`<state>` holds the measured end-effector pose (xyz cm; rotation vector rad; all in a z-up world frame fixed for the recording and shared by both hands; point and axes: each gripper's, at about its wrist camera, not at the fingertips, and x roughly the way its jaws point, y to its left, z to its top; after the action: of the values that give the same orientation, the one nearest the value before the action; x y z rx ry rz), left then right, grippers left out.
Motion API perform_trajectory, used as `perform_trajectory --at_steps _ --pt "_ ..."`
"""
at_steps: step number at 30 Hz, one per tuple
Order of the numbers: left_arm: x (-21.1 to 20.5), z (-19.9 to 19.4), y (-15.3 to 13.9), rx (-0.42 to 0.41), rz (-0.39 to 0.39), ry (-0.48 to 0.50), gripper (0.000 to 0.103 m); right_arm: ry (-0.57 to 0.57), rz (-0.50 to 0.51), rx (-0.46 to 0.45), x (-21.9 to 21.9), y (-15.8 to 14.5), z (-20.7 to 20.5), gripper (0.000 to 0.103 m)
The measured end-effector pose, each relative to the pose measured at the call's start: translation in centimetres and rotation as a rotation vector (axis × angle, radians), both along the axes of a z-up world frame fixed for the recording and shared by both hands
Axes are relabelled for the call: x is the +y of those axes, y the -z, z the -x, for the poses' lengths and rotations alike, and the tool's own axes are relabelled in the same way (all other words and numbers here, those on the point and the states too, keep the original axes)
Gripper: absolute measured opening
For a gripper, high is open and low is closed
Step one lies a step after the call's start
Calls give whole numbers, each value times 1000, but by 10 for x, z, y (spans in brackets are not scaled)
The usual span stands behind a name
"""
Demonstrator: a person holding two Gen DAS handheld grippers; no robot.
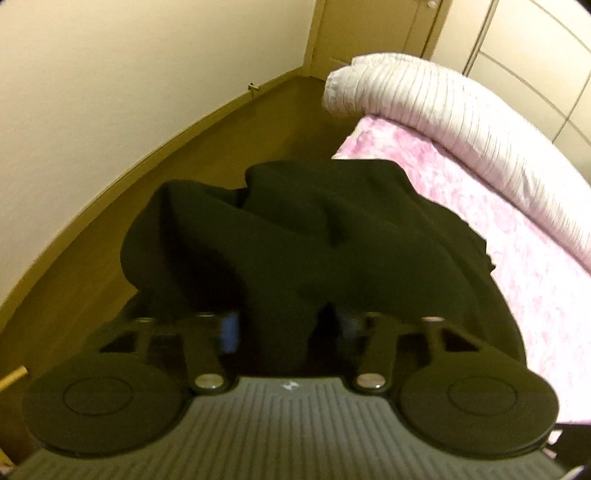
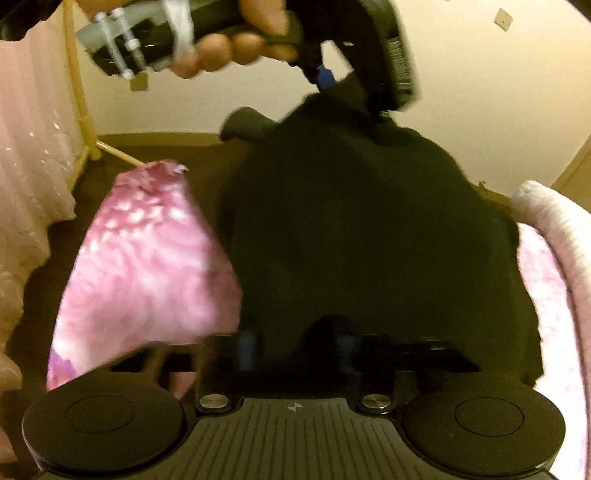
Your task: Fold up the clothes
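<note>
A bed [image 1: 517,206] with a pink mottled cover fills the right of the frame; a rolled white quilt [image 1: 461,110] lies along its upper edge.

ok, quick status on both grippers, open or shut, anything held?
Left gripper: jaws shut on the black garment.
Right gripper: jaws shut on the same black garment.

Cream walls [image 1: 110,74], brown floor [image 1: 110,206], pink bed [image 1: 517,240], door [image 1: 369,29].
</note>
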<state>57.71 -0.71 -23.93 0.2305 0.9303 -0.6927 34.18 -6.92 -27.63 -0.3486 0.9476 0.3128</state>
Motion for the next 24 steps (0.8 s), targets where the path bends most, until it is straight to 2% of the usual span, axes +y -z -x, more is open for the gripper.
perform_trajectory --at_steps 2,6,11,14,18,21,24 --pt "-1 8 -13 -43 9 22 7 11 -12 10 -9 -11 -2 5" --pt "-7 34 -56 -126 87 65 6 83 -11 -73 -42 -59 16 4" --pt "-32 89 -111 -189 172 142 5 230 -18 -169 -100 -132 74 4" --pt "-54 138 -138 -208 213 212 5 307 -23 -192 -130 -164 124 4" --pt "-90 225 -161 -215 224 308 4 396 -40 -205 -163 -193 207 4" --pt "-119 299 -170 -192 215 364 3 447 -51 -207 -188 -210 286 4" --pt "-150 391 -170 -145 199 447 3 507 -62 -193 -220 -224 377 4"
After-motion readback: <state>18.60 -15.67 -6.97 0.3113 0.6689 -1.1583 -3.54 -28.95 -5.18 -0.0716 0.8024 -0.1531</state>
